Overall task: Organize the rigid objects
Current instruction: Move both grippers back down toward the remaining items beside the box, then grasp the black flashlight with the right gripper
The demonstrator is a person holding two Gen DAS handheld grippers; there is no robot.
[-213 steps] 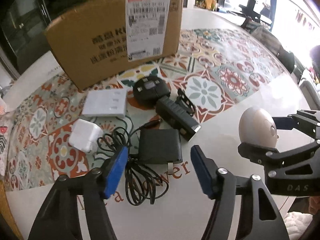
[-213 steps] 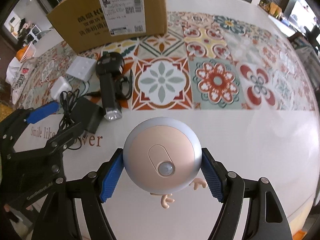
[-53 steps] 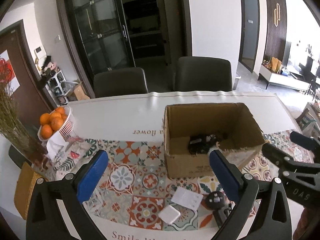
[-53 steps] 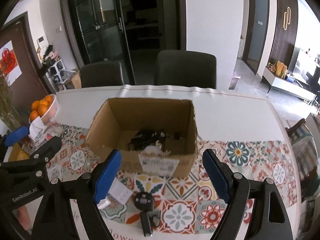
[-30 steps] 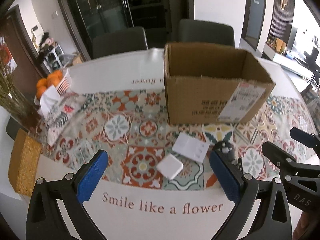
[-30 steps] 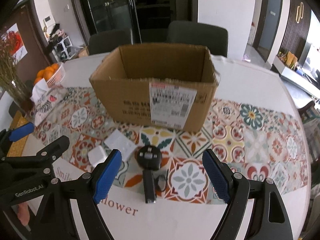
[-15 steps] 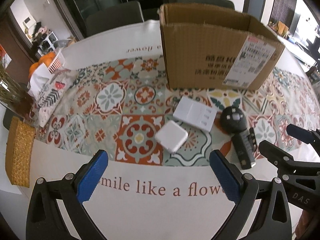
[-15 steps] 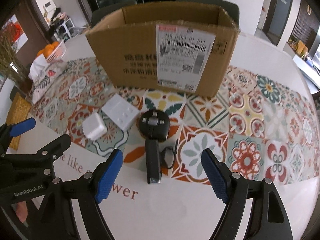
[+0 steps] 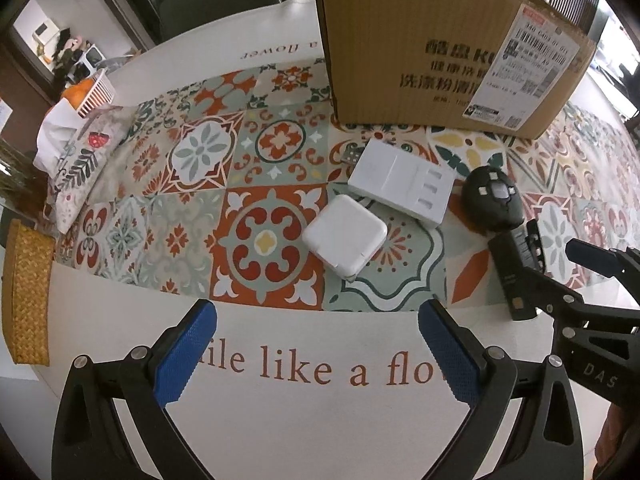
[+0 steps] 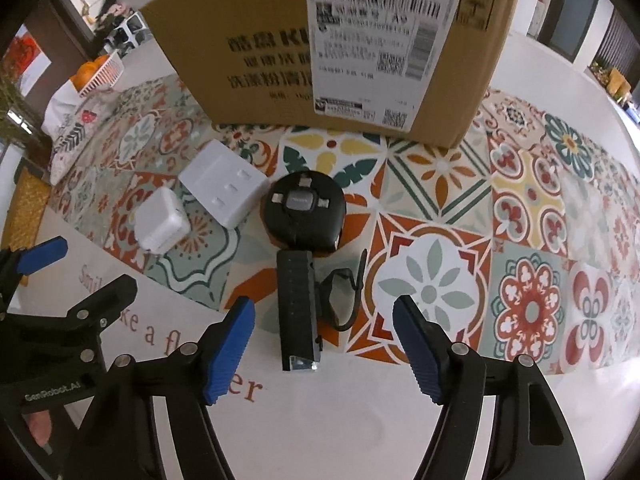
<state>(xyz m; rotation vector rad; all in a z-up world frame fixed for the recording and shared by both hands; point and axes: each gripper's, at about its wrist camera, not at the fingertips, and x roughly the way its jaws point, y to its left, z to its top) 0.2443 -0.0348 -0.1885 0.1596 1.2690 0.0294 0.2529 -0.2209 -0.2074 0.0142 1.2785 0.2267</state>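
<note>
Your right gripper (image 10: 323,342), empty, jaws closing, straddles the black flashlight (image 10: 298,308); its long axis runs 12-to-6. Left gripper (image 9: 318,344) gapes unladen.

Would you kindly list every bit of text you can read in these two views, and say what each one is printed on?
"ile like a flo": table cover, cut off by the gripper fingers.
"a flower": far edge of the cover, upside down.
"DAS": right gripper arm, seen from the left camera.
"GenRobot.AI": left gripper arm, seen from the right camera.
Cardboard box print and shipping label: too blurred to read reliably.
</note>
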